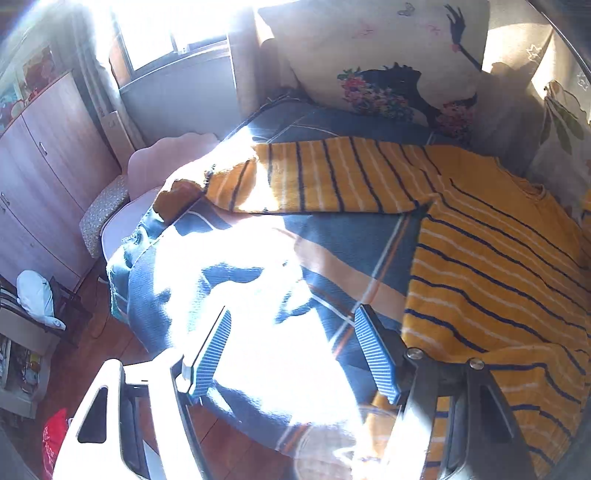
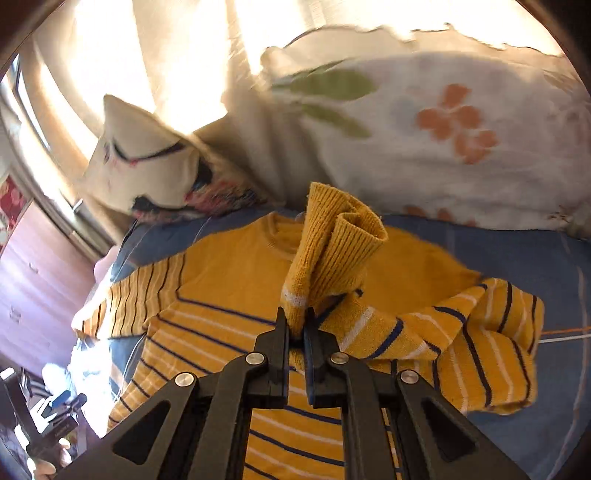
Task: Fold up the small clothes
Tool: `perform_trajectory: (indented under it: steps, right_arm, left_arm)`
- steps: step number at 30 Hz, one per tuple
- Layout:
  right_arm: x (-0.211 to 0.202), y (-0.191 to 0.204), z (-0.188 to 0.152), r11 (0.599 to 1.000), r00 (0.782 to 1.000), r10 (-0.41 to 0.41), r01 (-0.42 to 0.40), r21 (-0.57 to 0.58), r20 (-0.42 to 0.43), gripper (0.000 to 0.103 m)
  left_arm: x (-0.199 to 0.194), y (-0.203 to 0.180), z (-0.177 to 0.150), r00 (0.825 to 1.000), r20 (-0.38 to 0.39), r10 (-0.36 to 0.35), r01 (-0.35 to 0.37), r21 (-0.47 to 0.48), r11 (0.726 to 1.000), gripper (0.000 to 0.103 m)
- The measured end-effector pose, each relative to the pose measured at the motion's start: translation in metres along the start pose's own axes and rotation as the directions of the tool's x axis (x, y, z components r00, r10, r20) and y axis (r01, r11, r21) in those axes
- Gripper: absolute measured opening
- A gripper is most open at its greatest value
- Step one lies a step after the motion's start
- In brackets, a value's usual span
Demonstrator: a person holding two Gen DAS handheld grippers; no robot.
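A small yellow sweater with navy and white stripes lies flat on the blue bedspread. My right gripper is shut on the ribbed cuff of the right sleeve, which is lifted over the sweater's chest; the rest of that sleeve trails crumpled to the right. In the left wrist view the sweater sits at the right with its other sleeve stretched out to the left. My left gripper is open above the sunlit bedspread, with nothing between its blue-padded fingers.
Two printed pillows lean at the head of the bed. A wooden wardrobe, a pink chair and a cluttered shelf stand left of the bed. Strong sun from the window washes out part of the bedspread.
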State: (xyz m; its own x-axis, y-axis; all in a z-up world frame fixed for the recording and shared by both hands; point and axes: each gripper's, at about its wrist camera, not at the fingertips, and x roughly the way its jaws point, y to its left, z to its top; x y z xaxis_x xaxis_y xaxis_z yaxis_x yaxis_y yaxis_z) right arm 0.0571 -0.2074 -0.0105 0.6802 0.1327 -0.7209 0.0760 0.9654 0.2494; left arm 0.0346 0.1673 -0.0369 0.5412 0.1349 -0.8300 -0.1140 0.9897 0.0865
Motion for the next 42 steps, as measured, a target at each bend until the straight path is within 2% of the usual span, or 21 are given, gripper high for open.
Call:
perform_trajectory:
  steps: [3,6,8,11,12,14,16,18,21,25,28,32,34,36,37,39,40,42]
  right_arm:
    - [0.055,0.060,-0.014,0.993,0.997,-0.022,0.013,-0.114,-0.077,0.007]
    - [0.108,0.099,-0.019,0.971,0.987,-0.099,0.067,-0.229,-0.131,0.007]
    - [0.126,0.112,-0.024,0.954,0.979,-0.142,0.096,-0.285,-0.145,0.008]
    - [0.139,0.133,-0.030,0.918,0.970,-0.196,0.130,-0.375,-0.141,0.018]
    - [0.141,0.140,-0.033,0.912,0.971,-0.187,0.116,-0.392,-0.148,0.023]
    - [0.142,0.152,-0.037,0.912,0.973,-0.123,0.034,-0.409,-0.194,0.036]
    - [0.139,0.163,-0.043,0.905,0.971,-0.088,-0.016,-0.425,-0.222,0.040]
    - [0.133,0.167,-0.041,0.916,0.972,-0.049,-0.048,-0.398,-0.228,0.040]
    - [0.128,0.162,-0.034,0.938,0.975,-0.031,-0.047,-0.343,-0.219,0.043]
    - [0.142,0.168,-0.036,0.944,0.972,-0.077,0.000,-0.330,-0.222,0.046]
    - [0.136,0.171,-0.037,0.955,0.975,-0.069,0.003,-0.298,-0.210,0.046]
    - [0.112,0.170,-0.044,0.969,0.982,-0.036,-0.011,-0.249,-0.184,0.046]
    - [0.095,0.164,-0.050,0.978,0.984,-0.025,-0.012,-0.208,-0.175,0.049]
    - [0.078,0.155,-0.057,0.982,0.986,-0.049,0.018,-0.190,-0.161,0.049]
    - [0.071,0.150,-0.060,0.982,0.986,-0.065,0.036,-0.184,-0.156,0.049]
    - [0.052,0.135,-0.065,0.982,0.984,-0.107,0.082,-0.173,-0.142,0.049]
    - [0.047,0.129,-0.068,0.981,0.983,-0.122,0.099,-0.167,-0.134,0.049]
    - [0.031,0.113,-0.074,0.981,0.982,-0.150,0.133,-0.143,-0.117,0.049]
  left_arm:
    - [0.018,0.033,0.010,1.000,-0.023,-0.001,0.000,-0.043,0.999,0.069]
    - [0.032,0.062,0.020,0.999,-0.032,-0.011,0.009,-0.076,0.997,0.069]
    - [0.039,0.075,0.028,1.000,-0.024,-0.013,0.011,-0.084,0.996,0.069]
    - [0.046,0.090,0.038,1.000,-0.008,-0.026,0.026,-0.086,0.996,0.069]
    - [0.047,0.093,0.041,0.999,-0.002,-0.032,0.032,-0.088,0.996,0.069]
    - [0.052,0.098,0.048,0.999,0.010,-0.043,0.043,-0.089,0.995,0.069]
    - [0.056,0.102,0.055,0.999,0.016,-0.048,0.049,-0.091,0.995,0.069]
    - [0.061,0.107,0.063,0.999,0.019,-0.050,0.052,-0.102,0.993,0.069]
    - [0.069,0.116,0.076,0.999,0.030,-0.043,0.046,-0.123,0.991,0.069]
    - [0.086,0.129,0.091,0.999,0.034,-0.016,0.020,-0.127,0.992,0.069]
    - [0.104,0.142,0.098,0.997,-0.003,-0.079,0.077,-0.178,0.981,0.069]
    - [0.132,0.150,0.106,0.968,-0.055,-0.245,0.220,-0.284,0.933,0.069]
    - [0.138,0.147,0.114,0.965,-0.041,-0.258,0.235,-0.296,0.926,0.069]
    - [0.139,0.144,0.123,0.979,-0.028,-0.202,0.185,-0.293,0.938,0.069]
    - [0.140,0.143,0.127,0.986,-0.027,-0.167,0.152,-0.292,0.944,0.065]
    - [0.144,0.143,0.135,0.992,-0.037,-0.123,0.107,-0.294,0.950,0.017]
    - [0.146,0.143,0.138,0.988,-0.042,-0.149,0.129,-0.304,0.944,0.012]
    - [0.138,0.140,0.143,0.988,-0.019,-0.153,0.139,-0.316,0.939,0.011]
